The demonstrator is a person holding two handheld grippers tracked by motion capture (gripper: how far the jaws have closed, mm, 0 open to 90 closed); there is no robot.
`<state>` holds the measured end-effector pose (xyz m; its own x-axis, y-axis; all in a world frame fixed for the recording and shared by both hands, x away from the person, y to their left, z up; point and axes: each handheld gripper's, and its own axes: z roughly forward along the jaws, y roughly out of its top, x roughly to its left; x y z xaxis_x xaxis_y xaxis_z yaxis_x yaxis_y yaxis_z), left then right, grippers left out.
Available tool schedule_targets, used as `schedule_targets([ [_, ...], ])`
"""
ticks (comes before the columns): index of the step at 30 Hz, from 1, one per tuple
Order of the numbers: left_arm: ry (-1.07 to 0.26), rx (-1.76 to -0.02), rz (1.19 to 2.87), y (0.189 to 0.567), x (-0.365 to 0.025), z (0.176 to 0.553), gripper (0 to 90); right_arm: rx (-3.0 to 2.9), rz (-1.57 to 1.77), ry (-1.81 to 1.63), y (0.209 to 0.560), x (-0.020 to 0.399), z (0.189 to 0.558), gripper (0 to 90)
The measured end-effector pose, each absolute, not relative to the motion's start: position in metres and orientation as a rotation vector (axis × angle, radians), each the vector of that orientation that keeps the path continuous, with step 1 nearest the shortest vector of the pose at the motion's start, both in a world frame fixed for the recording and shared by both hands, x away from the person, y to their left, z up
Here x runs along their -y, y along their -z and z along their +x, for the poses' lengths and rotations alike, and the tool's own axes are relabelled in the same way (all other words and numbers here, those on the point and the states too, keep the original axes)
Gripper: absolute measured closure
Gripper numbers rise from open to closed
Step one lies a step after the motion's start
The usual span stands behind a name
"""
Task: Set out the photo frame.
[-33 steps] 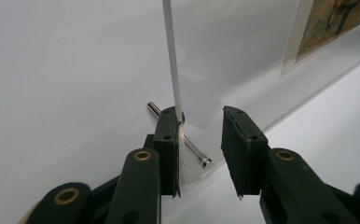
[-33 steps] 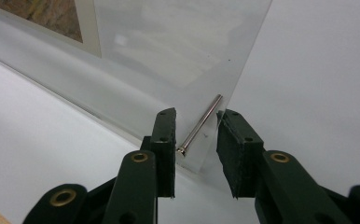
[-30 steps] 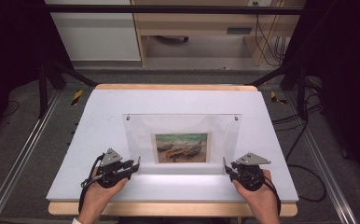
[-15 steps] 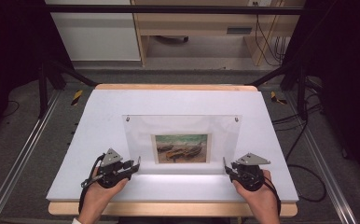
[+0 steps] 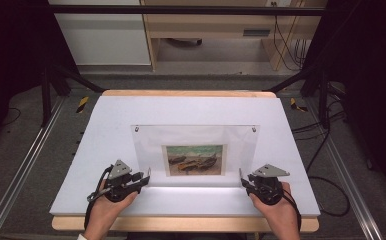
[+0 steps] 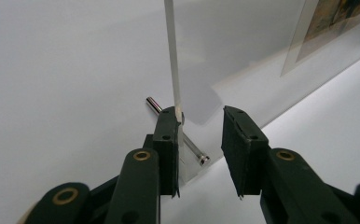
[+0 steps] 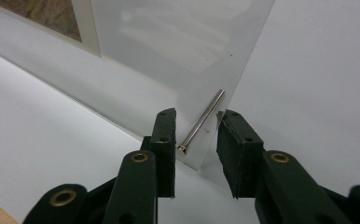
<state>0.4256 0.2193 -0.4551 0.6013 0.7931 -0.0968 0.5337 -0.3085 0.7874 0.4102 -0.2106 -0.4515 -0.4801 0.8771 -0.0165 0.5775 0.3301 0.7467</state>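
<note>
White sheeting is covering the table (image 5: pixel 191 107), with dark floor and metal rails running along both sides. A clear acrylic picture frame (image 5: pixel 196 142) is standing upright between the two hand-held grippers, a small painted print (image 5: pixel 195 160) sandwiched low in its middle.

Left hand-held gripper (image 5: pixel 142 176): a hand is resting it on the table, jaws pointing right toward the frame's lower left corner. In the left gripper view (image 6: pixel 199 140) the jaws are sitting apart; the panel edge is passing just inside the near jaw, possibly brushing it, while the other jaw is standing clear. Released, not clamping. A left standoff pin (image 6: pixel 176 132) is lying right ahead of the jaws, propping the panel.

Right hand-held gripper (image 5: pixel 243 180): mirroring the first, jaws pointing left at the lower right corner. In the right gripper view (image 7: pixel 196 140) the jaws are straddling the panel's corner and a right standoff pin (image 7: pixel 201 122), gaps showing on both sides. Also released.

Judgement: both are lining up on opposite bottom corners so the frame can be gripped evenly and kept from tipping. Closing squarely on the thin panel, avoiding the pins, is looking like the next need.
</note>
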Motion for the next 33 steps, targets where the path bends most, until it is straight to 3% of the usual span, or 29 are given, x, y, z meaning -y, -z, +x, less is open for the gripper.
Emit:
schedule_targets([
  [33,-0.418,-1.038,1.992,0.4558,-0.2142,0.4235,60.5,-2.183,1.310,-0.997,0.4545,0.2138,0.4079,69.4],
])
